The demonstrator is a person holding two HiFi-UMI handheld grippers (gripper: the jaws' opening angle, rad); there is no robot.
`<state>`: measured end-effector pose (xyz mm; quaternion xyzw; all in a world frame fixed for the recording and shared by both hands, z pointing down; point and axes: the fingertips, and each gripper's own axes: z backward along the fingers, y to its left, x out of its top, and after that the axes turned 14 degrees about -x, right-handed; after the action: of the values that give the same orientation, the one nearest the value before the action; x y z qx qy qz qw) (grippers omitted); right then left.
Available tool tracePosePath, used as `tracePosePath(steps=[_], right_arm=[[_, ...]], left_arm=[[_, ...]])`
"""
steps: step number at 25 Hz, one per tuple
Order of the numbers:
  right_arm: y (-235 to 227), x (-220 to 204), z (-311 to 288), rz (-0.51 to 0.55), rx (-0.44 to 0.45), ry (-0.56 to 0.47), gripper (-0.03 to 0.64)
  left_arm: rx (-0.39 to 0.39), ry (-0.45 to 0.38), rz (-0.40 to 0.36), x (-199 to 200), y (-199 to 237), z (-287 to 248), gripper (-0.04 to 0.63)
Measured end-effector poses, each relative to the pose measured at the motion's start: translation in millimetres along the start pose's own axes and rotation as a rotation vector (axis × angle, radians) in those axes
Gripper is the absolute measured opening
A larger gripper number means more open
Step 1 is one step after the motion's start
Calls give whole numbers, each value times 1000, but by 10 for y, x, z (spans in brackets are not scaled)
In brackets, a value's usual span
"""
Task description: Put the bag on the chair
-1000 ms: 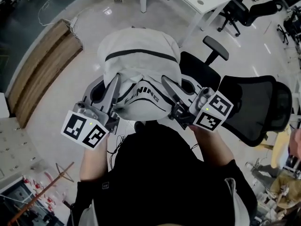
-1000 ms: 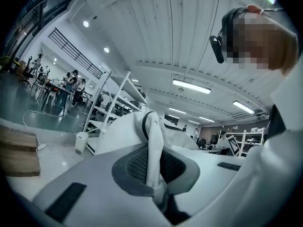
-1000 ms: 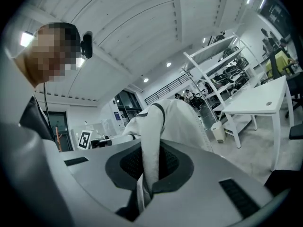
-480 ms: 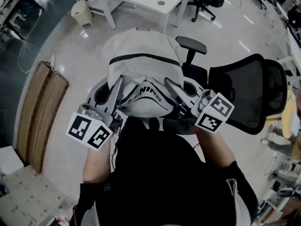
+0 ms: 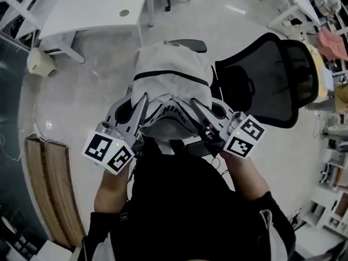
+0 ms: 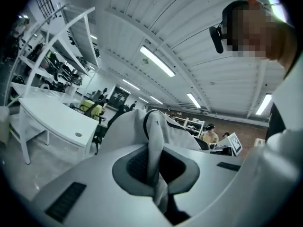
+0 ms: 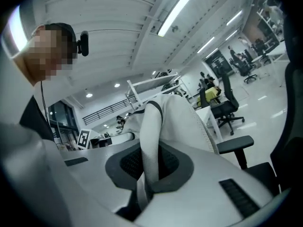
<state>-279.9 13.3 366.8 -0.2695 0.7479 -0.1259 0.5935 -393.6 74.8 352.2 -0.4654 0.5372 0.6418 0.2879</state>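
Head view: from the person's head, facing steeply down over the torso onto the left gripper (image 5: 142,103), the right gripper (image 5: 194,106), the bag (image 5: 171,72), the chair (image 5: 272,80) and the floor.
Left gripper view: rides on the left gripper (image 6: 154,169), looks along its jaws and up toward the ceiling, very near the bag (image 6: 128,126).
Right gripper view: rides on the right gripper (image 7: 150,171), aimed likewise, equally near the bag (image 7: 175,117).
Shared by all three: the bag.
Shared by head and left gripper views: the white desk (image 5: 92,4) (image 6: 52,117).
Shared by head and right gripper views: the chair's armrest (image 5: 187,45) (image 7: 236,143).
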Motion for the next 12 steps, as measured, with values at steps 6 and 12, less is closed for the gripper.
tracePosePath(steps=[6,12], right_arm=[[-380,-31,-32,-90,-210,-63,32],[-800,-169,295,-162,-325,-99,32]], left_arm=[[-202,100,-2,-50,248,-529,21],[-322,213,-33,-294,142,-1179,21]])
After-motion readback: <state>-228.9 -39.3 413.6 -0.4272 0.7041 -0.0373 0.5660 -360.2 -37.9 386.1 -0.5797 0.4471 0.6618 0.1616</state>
